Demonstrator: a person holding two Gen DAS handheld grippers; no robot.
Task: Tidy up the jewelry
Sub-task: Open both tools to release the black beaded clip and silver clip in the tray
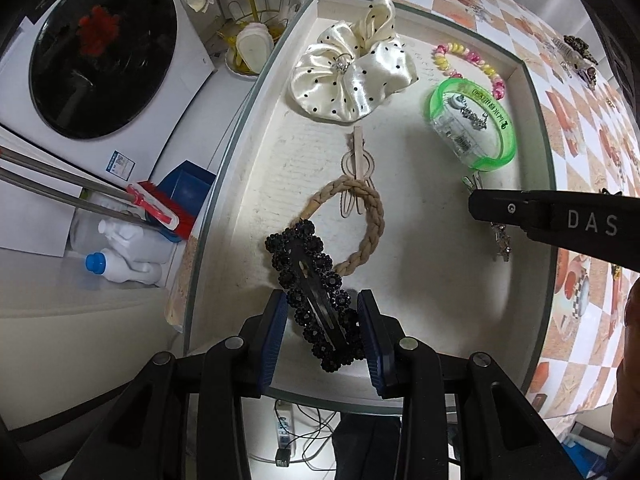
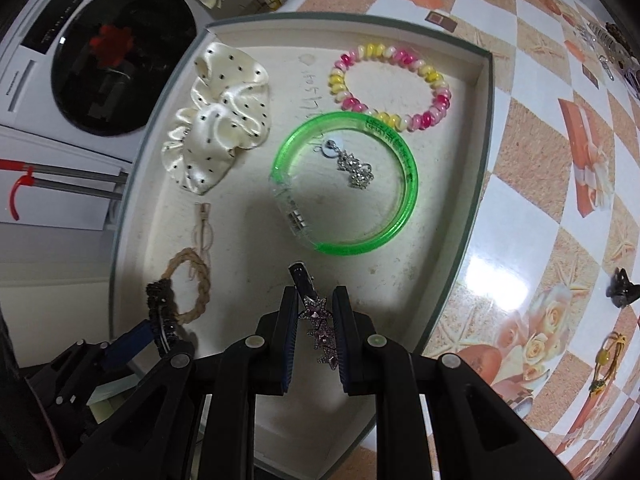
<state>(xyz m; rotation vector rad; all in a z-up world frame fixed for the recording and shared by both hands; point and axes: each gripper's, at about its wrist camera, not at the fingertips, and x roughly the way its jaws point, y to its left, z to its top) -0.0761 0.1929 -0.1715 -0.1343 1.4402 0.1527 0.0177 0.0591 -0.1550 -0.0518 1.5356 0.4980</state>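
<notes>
A shallow cream tray (image 1: pixel 224 184) (image 2: pixel 486 92) holds the jewelry. My left gripper (image 1: pixel 323 308) is shut on a black beaded hair clip (image 1: pixel 316 292), held just above the tray's near part, over a braided tan hair tie (image 1: pixel 370 220). My right gripper (image 2: pixel 316 300) is shut on a pink star hair clip (image 2: pixel 318 324), low over the tray's near side. In the tray lie a cream polka-dot scrunchie (image 1: pixel 352 76) (image 2: pixel 216 120), a green bangle (image 1: pixel 472 120) (image 2: pixel 348 184) around a silver charm (image 2: pixel 352 168), a pink-and-yellow spiral bracelet (image 2: pixel 392 84) and a thin beige clip (image 1: pixel 358 156).
The tray sits on a table with a checkered orange-and-white cloth (image 2: pixel 560 160). More clips and trinkets lie on the cloth at the right (image 2: pixel 620 286) (image 2: pixel 604 356). A washing machine (image 1: pixel 100 52), bottles and a brush stand left of the table.
</notes>
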